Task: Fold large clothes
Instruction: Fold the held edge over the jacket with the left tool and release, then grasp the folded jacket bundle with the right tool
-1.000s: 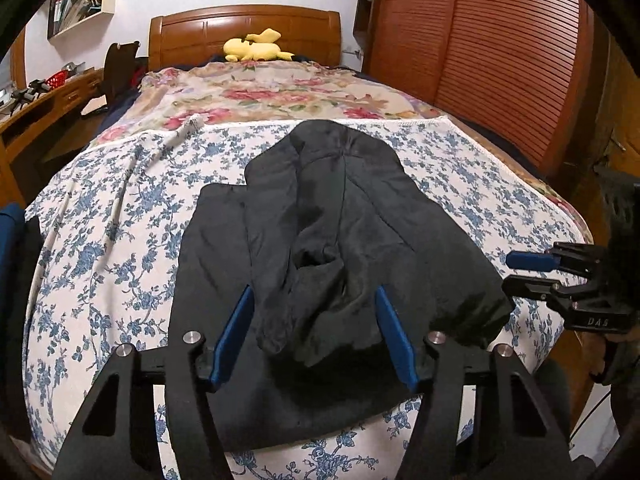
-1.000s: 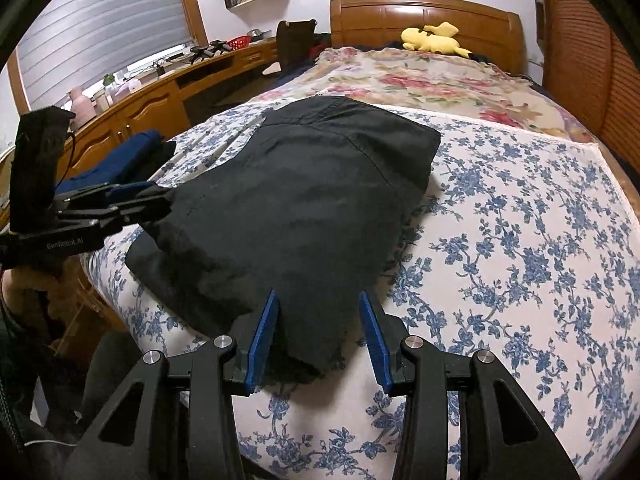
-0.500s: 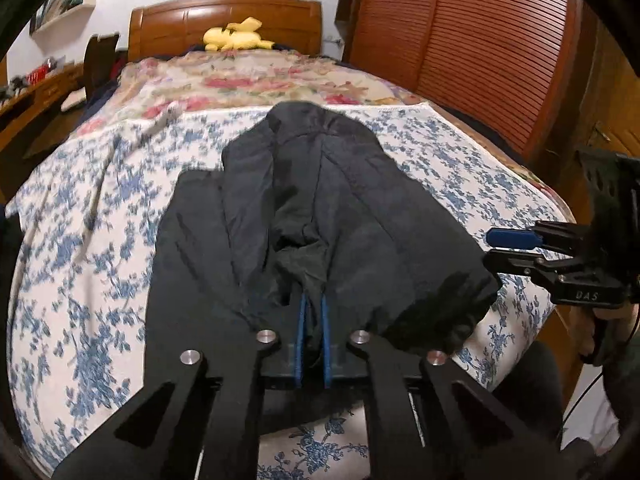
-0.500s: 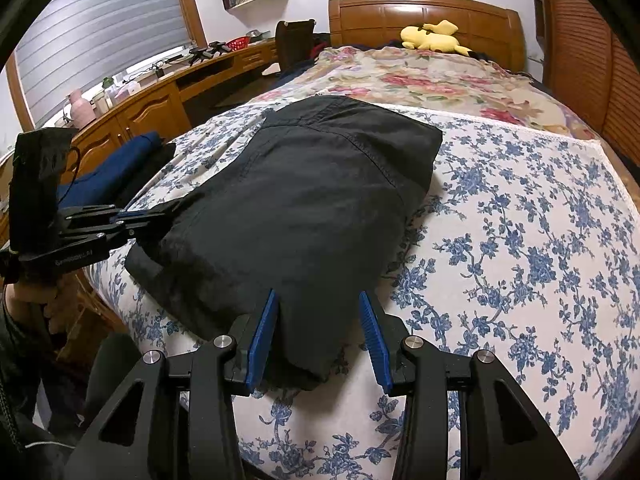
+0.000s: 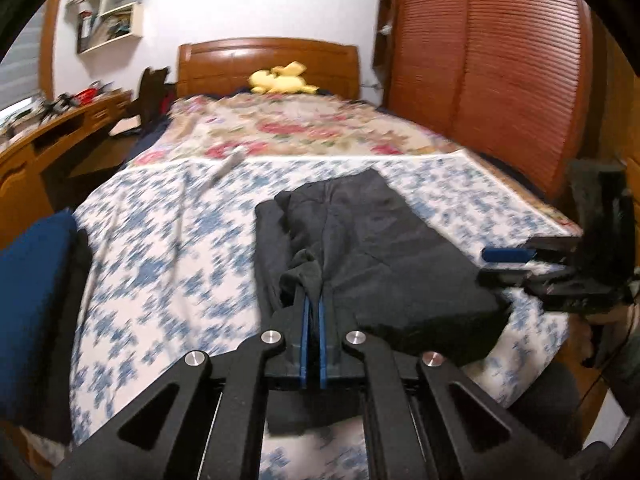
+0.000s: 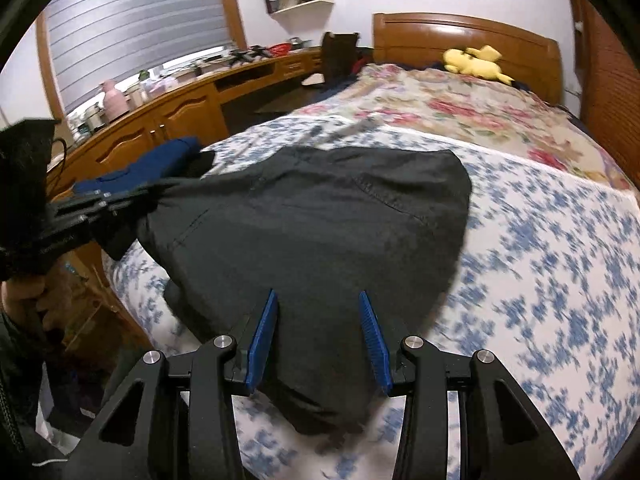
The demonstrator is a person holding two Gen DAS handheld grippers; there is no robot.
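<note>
Yellow plush toy point(image 5: 280, 78) by wooden headboard point(image 5: 224, 60)

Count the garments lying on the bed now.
2: the black garment mid-bed, pinched by the left gripper, and a folded blue garment at the bed's left edge; others may be hidden.

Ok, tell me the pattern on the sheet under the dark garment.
Blue flowers on white: the floral bedsheet under the dark grey folded garment shows best in the right wrist view.

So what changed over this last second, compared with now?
The left gripper went from open to shut on a fold of the black garment and is pulling it up and sideways. The right gripper stays open over the garment's near corner; the garment remains on the floral bedsheet.
</note>
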